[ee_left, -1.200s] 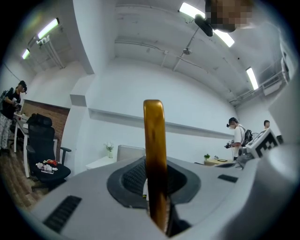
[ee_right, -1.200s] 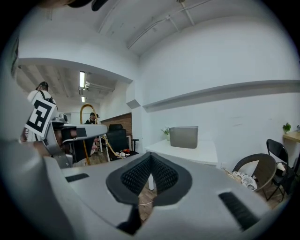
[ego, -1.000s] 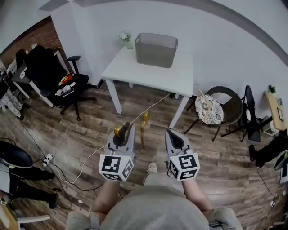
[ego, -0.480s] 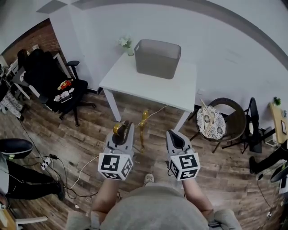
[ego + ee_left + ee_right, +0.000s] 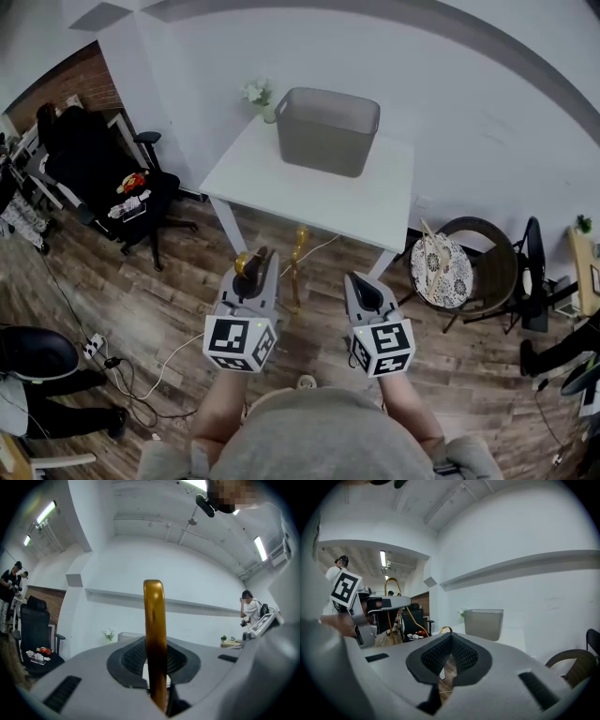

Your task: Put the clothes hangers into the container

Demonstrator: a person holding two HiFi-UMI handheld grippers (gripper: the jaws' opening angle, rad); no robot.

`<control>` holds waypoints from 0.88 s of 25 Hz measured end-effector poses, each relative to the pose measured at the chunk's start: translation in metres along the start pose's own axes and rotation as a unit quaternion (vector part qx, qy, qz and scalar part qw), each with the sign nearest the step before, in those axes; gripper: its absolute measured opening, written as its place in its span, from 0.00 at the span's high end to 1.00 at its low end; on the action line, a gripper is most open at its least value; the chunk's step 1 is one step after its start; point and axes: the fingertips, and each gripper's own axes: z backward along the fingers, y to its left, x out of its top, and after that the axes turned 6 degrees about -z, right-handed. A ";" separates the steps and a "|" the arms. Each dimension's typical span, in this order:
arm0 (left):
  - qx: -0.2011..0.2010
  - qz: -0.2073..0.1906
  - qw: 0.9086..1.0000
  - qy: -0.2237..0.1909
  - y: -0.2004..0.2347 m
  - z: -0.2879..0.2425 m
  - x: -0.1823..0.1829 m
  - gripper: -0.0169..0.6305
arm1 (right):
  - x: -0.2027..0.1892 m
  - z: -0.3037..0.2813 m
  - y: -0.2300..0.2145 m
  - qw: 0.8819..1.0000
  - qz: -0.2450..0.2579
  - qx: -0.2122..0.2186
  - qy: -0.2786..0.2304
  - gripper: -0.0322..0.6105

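Note:
A gold metal clothes hanger [image 5: 298, 267] hangs from my left gripper [image 5: 257, 261], which is shut on its hook. In the left gripper view the gold hook [image 5: 154, 630] stands upright between the pads. My right gripper [image 5: 362, 283] is beside it, to the right, shut and with nothing in it [image 5: 449, 641]. The grey container [image 5: 328, 129] stands at the far side of a white table [image 5: 309, 192] ahead of both grippers. It also shows in the right gripper view as a grey container [image 5: 483, 623], with the left gripper [image 5: 379, 603] and hanger [image 5: 392, 581] at the left.
A small plant [image 5: 258, 94] stands on the table left of the container. A black office chair [image 5: 103, 159] stands left of the table. A round chair with a patterned cushion [image 5: 439, 267] stands right of it. A cable [image 5: 178, 342] runs across the wooden floor. A person [image 5: 251, 609] stands far right.
Both grippers and the hanger have come nearer to the table; the table and container now sit lower and larger in the head view. The grip on the hanger is unchanged.

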 end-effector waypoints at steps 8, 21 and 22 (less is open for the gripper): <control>0.003 -0.013 1.000 -0.005 0.006 -0.043 0.008 0.89 | 0.003 -0.022 -0.019 1.000 -0.001 0.003 0.007 0.95; -0.008 -0.048 0.999 -0.024 0.035 -0.144 0.040 0.89 | 0.007 -0.084 -0.048 1.000 -0.002 -0.006 0.005 0.95; -0.009 -0.051 0.998 -0.027 0.039 -0.153 0.044 0.89 | 0.007 -0.091 -0.050 1.000 -0.002 -0.006 0.006 0.95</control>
